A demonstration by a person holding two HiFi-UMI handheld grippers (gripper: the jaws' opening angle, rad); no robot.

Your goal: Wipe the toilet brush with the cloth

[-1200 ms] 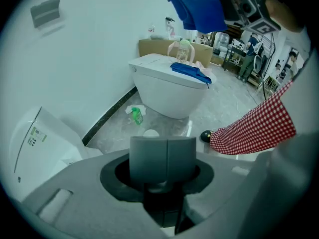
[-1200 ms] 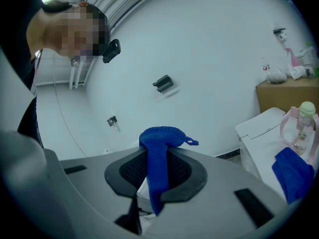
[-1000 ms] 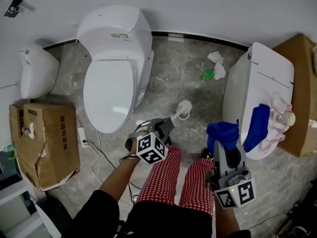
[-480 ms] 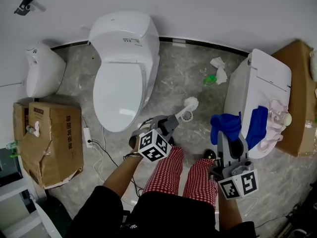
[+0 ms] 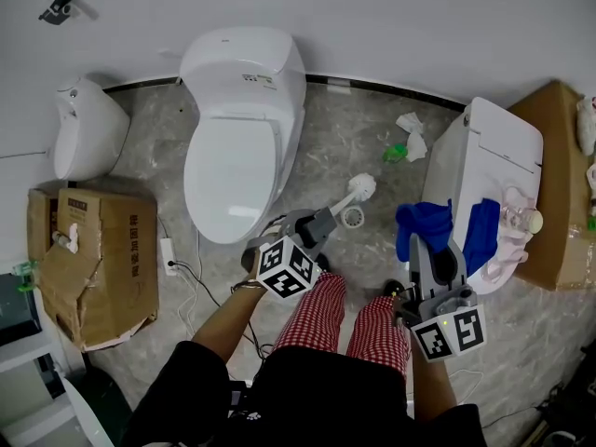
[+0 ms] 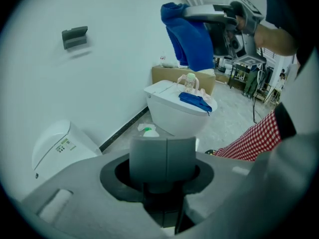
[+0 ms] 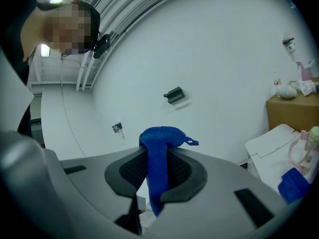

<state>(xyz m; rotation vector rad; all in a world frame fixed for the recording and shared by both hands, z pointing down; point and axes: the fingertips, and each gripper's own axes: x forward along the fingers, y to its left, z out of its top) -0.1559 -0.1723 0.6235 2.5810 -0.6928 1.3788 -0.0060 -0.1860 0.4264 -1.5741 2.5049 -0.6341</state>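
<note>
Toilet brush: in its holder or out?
Out. The left gripper holds the toilet brush, its head clear of the holder on the floor.

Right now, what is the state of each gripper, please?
Left gripper: jaws closed on the toilet brush.
Right gripper: jaws closed on the blue cloth.

Ahead of you stands a white toilet (image 5: 237, 128) (lid shut); to your left a torn cardboard box (image 5: 102, 268), and crumpled paper (image 5: 410, 122) lies on the floor (image 5: 326, 147) by the wall (image 5: 419, 26).
</note>
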